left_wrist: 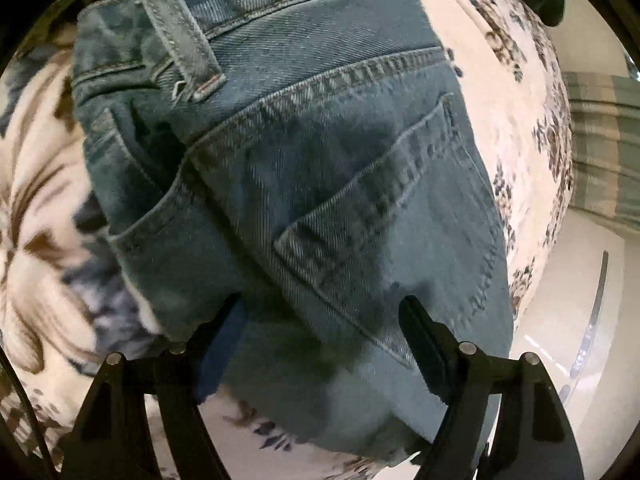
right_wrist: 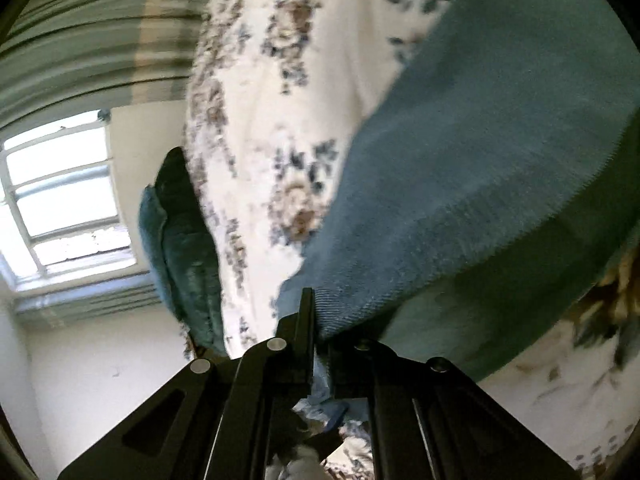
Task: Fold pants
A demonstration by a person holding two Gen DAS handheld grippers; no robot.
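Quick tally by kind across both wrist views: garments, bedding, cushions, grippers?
Jeans: 1, blue denim, one end pinched in the right gripper
Floral bed cover: 1
Teal cushion: 1, at the bed's edge
Grippers: 2, the left gripper open over the jeans' back pocket, the right one shut
Total: 5

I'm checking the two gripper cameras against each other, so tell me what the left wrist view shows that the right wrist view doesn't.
Only the left wrist view shows the top of the jeans: the back pocket, a belt loop and the seams, with the left gripper open over the denim.

Only the right wrist view shows the window, a teal cushion, and the right gripper shut on an edge of the jeans.

Both show the jeans, the floral bedspread and the striped curtain.
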